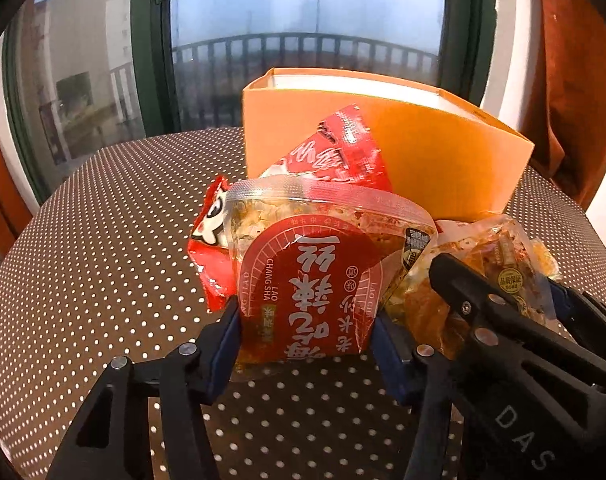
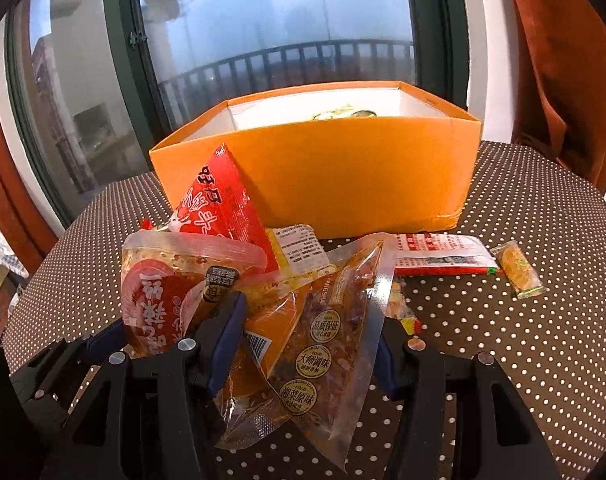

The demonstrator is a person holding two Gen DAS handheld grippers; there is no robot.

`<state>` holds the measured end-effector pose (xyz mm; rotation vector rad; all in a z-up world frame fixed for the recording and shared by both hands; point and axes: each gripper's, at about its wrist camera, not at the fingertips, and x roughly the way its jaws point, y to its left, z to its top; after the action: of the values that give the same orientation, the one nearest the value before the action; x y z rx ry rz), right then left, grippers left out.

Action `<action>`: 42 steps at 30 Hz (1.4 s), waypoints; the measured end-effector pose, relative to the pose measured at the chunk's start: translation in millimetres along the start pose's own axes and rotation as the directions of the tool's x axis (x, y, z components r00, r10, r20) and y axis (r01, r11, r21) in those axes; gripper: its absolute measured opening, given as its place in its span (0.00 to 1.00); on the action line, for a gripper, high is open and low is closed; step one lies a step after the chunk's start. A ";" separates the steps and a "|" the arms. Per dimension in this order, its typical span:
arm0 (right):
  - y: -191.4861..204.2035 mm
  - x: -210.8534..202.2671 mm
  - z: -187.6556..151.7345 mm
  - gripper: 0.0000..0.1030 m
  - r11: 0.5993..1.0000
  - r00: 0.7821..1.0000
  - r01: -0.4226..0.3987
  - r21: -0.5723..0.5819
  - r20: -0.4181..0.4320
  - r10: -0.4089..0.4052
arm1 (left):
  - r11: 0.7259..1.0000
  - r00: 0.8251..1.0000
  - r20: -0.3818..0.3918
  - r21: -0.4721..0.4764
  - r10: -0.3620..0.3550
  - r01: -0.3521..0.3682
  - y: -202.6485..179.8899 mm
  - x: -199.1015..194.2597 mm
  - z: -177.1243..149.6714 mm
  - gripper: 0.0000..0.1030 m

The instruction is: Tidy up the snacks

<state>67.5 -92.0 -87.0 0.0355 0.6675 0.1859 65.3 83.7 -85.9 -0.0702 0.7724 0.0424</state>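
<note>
**Two snack packets held in front of the orange box**

We see the left gripper [image 1: 305,328] with its blue pads pressed on both sides of a clear plastic snack packet with a red round label [image 1: 315,276]; the packet stands upright between them. The right gripper [image 2: 309,344] pinches a clear plastic packet with orange-brown spicy filling and round gold seals [image 2: 323,344], which is tilted between its blue pads. The two grippers are just beside each other, and the two packets touch.

Behind them a red foil snack packet with white letters [image 2: 219,208] leans up, close to the front wall of the open orange cardboard box [image 2: 343,172]. Something yellowish lies inside the box, but we cannot tell what it is.

On the brown tablecloth with white dots [image 2: 523,340], to the right, lie a flat red and white packet [image 2: 443,254] and a small clear wrapper with an orange sweet [image 2: 521,270], near each other. Behind the table there is a big window with a dark green frame [image 2: 119,60].
</note>
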 end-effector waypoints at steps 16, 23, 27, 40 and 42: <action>-21.8 -43.7 8.5 0.58 1.000 0.994 -0.014 0.002 0.110 0.014 | 1.000 0.996 0.089 0.012 -0.004 0.003 -22.5 -44.8 -4.0 0.59; -32.0 -61.5 19.4 0.58 1.000 0.987 -0.015 0.007 0.161 0.014 | 0.999 0.992 0.125 0.031 -0.012 0.008 -32.0 -57.7 10.1 0.59; -35.6 -71.0 29.2 0.58 1.000 0.982 -0.013 0.007 0.188 0.011 | 0.999 0.988 0.152 0.043 -0.021 0.014 -36.3 -67.6 18.6 0.59; -42.6 -90.6 70.6 0.57 0.999 0.965 -0.033 0.023 0.263 0.026 | 0.998 0.971 0.239 0.070 -0.028 0.012 -45.8 -96.1 64.2 0.59; -44.0 -92.7 78.9 0.58 0.998 0.961 -0.049 0.034 0.275 0.038 | 0.997 0.965 0.262 0.079 -0.026 0.006 -46.7 -101.7 72.6 0.59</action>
<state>51.9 -150.1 27.6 0.1130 0.3931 0.2051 45.9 41.6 39.2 0.0033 0.5071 0.0057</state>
